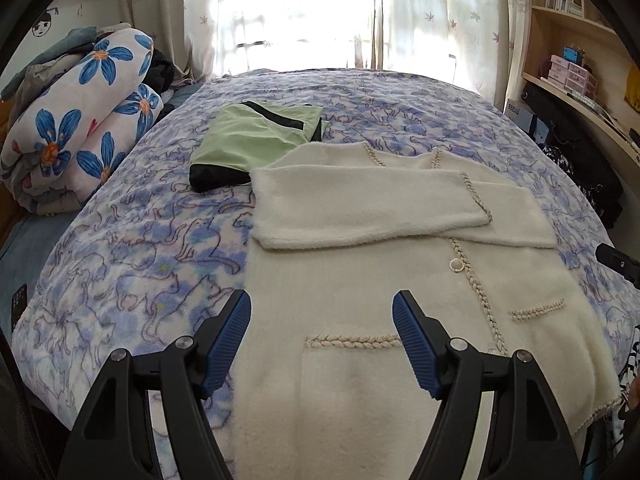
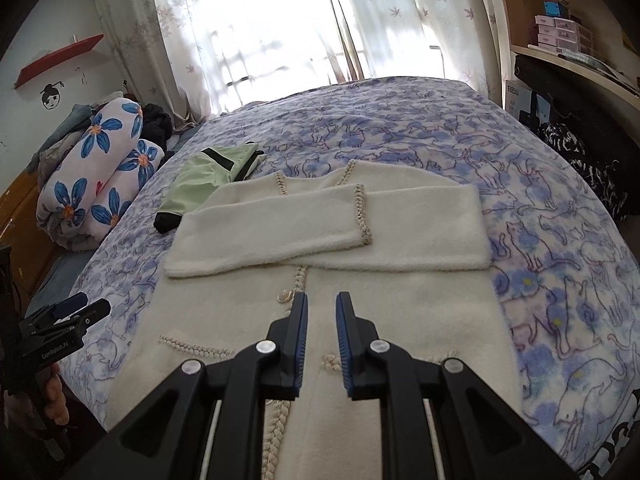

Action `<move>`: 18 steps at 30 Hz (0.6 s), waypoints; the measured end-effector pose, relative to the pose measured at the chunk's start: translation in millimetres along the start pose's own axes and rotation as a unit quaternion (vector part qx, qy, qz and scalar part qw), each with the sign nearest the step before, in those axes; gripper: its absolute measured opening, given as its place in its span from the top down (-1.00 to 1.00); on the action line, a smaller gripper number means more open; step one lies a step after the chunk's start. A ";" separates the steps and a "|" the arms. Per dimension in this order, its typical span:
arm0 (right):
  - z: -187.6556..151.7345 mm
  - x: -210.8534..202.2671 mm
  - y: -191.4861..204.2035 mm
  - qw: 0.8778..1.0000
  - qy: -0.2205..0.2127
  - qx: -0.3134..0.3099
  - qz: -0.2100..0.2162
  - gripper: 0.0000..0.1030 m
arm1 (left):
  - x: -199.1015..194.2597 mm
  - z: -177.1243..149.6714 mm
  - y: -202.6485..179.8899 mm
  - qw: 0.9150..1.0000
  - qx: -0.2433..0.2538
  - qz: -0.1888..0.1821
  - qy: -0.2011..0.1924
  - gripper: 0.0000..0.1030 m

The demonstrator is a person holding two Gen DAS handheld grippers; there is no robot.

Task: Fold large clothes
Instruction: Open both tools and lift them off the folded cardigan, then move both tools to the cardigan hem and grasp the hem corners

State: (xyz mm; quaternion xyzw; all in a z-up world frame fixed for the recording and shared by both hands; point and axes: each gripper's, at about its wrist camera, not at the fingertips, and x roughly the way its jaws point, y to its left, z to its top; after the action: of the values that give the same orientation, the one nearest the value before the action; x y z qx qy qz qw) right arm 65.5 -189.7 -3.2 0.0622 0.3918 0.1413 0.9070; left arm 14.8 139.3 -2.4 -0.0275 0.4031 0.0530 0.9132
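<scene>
A cream fuzzy cardigan (image 1: 360, 280) lies flat on the bed, front up, with braided trim down its placket and along two pocket tops. Both sleeves (image 2: 280, 236) are folded across the chest, the one with the braided cuff lying on top of the other. A round pale button (image 1: 457, 266) sits on the placket just below the crossed sleeves.

The left gripper (image 1: 322, 336) hangs above the cardigan's lower half, over the braided pocket edge, its blue ribbed pads spread wide and nothing between them. The right gripper (image 2: 322, 340) hangs above the placket just below the button, its jaws parted only by a narrow gap and empty; no cloth is pinched in either tool.

Beyond the cardigan's collar, touching its far corner, lies a folded pale green garment (image 1: 256, 140) with black trim. All of this rests on a bedspread (image 1: 120, 260) printed with blue and purple cat outlines. Further from the cardigan, past the green garment, a rolled quilt (image 1: 80, 128) with big blue flowers sits at the bed's side. Behind the bed, sheer curtains (image 2: 248, 32) glow with daylight, and wooden shelves (image 1: 576, 40) stand on the other side from the quilt.
</scene>
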 end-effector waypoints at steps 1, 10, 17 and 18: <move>-3.9 -4.2 -1.0 1.000 0.000 0.001 0.000 0.55 | -4.3 -4.8 3.2 1.000 -0.002 -0.001 -0.001 -0.48; -42.6 -24.8 -23.4 0.999 0.011 -0.003 -0.032 0.34 | -6.2 -54.3 40.4 0.999 -0.025 -0.006 0.040 -0.58; -71.9 -29.9 -57.1 0.997 0.047 0.011 -0.067 0.34 | 20.9 -109.2 64.6 0.989 -0.059 -0.049 0.128 -0.58; -76.3 -30.8 -62.9 0.996 0.053 0.013 -0.073 0.34 | 23.7 -115.2 66.9 0.987 -0.066 -0.056 0.138 -0.58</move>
State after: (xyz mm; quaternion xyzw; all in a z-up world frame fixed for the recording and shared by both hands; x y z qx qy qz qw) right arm 2.8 -258.8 -48.2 0.0376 0.4442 0.0727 0.8922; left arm -61.8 196.8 -98.1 -0.1175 0.5183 0.0238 0.8467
